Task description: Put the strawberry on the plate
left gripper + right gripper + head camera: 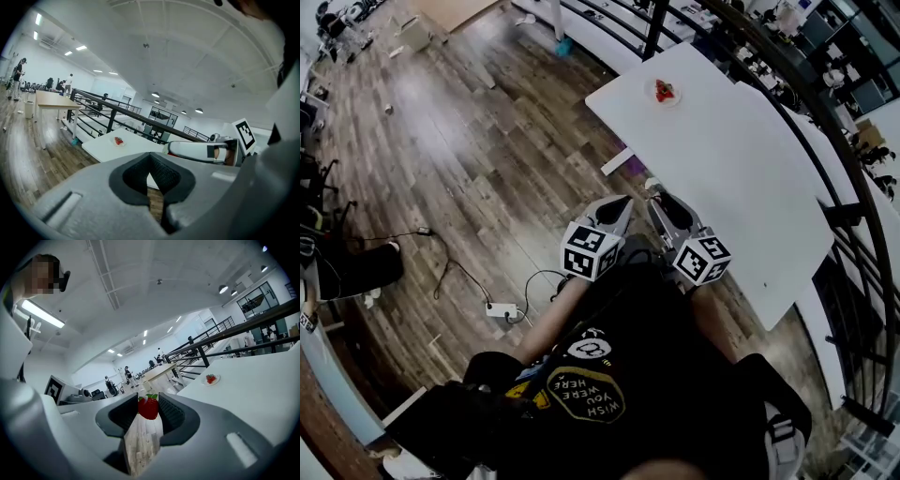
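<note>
A small white plate (664, 94) sits near the far end of the white table (741, 178), and a red strawberry (664, 90) lies on it. In the right gripper view the same plate (211, 379) shows far off to the right. My right gripper (148, 409) is shut on a second strawberry (148, 407), red with green leaves, held between its pads. In the head view this gripper (654, 195) hovers at the table's near edge. Beside it on the left, my left gripper (623, 202) is over the wooden floor. Its pads (151, 176) meet with nothing between them.
A black railing (825, 122) runs behind the table. A power strip (502, 310) with cables lies on the wooden floor to the left. A wooden table (54, 99) and several people stand far back in the hall.
</note>
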`<state>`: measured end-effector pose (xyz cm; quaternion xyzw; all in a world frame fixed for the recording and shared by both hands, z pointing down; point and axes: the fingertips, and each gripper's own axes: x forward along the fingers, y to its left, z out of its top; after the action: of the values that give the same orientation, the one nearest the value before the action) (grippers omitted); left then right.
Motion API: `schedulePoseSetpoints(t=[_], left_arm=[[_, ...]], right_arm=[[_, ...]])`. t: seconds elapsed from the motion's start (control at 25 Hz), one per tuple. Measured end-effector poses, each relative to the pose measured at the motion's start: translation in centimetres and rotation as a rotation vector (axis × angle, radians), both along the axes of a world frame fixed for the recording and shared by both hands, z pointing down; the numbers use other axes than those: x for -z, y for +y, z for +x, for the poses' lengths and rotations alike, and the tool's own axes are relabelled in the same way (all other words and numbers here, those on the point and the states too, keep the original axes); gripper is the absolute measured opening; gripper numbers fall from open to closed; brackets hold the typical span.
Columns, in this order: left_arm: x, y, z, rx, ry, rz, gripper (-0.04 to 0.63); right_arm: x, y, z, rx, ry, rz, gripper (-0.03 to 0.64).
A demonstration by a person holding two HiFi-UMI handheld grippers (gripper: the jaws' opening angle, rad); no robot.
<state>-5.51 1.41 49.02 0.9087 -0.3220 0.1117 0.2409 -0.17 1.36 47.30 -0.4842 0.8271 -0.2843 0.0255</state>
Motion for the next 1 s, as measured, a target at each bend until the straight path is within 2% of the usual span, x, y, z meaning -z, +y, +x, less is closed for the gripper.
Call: schedulePoseSetpoints(t=[0.12, 0.56, 1.0], left_arm=[[0.2, -1.5, 0.5, -0.01, 0.011, -0.013, 0.002], [0.9, -8.4, 5.1, -0.063, -0.015, 0.035, 0.002], [0.4, -13.1, 8.2, -0.05, -0.06, 0.025, 0.002]], right_arm=[[0.1, -1.0, 0.3, -0.009, 0.0, -0.005, 0.143], [0.6, -7.9, 3.4, -0.01, -0.001, 0.02, 0.143], [0.5, -12.8, 7.7, -0.01, -0.034, 0.022, 0.143]])
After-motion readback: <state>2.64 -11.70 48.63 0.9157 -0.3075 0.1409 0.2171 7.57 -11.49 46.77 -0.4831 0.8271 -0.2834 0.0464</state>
